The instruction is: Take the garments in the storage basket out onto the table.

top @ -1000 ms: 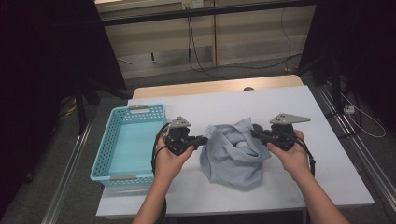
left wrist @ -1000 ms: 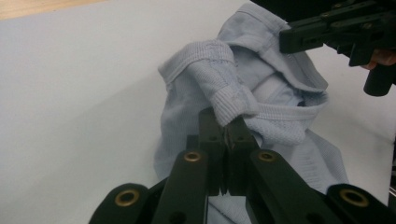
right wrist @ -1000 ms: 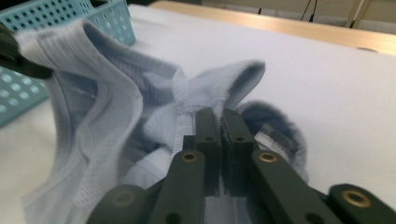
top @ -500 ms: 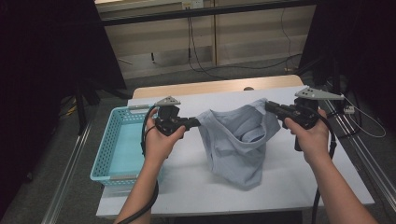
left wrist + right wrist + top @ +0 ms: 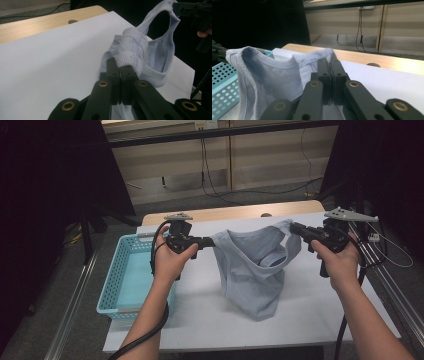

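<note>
Left hand-held gripper (image 5: 210, 241) | pinches garment (image 5: 255, 270) edge | right hand-held gripper (image 5: 295, 227) pinches opposite edge

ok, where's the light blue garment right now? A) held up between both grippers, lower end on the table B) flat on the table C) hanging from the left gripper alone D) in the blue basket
A: the left gripper and the right gripper each pinch an upper edge of the light blue garment, which is stretched between them, its lower end resting on the white table.

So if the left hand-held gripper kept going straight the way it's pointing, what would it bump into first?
The left hand-held gripper points across the table toward the right hand-held gripper. It is already clamped on the pale blue garment, so it would push into that cloth first, then probably meet the other gripper, though depth is hard to judge.
</note>
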Action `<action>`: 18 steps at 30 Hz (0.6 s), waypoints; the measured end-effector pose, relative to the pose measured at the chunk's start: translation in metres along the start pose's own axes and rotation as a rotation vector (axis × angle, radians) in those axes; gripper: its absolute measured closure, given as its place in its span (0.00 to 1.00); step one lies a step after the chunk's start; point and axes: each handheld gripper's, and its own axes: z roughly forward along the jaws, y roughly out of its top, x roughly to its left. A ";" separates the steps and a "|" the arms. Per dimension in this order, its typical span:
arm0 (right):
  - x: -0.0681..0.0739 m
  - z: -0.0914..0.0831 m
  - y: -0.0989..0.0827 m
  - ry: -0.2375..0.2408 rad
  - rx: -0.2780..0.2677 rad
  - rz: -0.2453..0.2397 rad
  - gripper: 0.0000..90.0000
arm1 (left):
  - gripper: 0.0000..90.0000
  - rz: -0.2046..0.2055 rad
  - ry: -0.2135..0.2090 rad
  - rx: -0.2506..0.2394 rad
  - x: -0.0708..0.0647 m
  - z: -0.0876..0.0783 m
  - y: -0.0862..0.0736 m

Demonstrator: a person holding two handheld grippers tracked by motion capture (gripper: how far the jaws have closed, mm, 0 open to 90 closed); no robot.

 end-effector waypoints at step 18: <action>-0.001 0.003 -0.004 -0.005 0.001 0.002 0.99 | 0.98 -0.002 0.007 0.019 0.000 0.000 0.001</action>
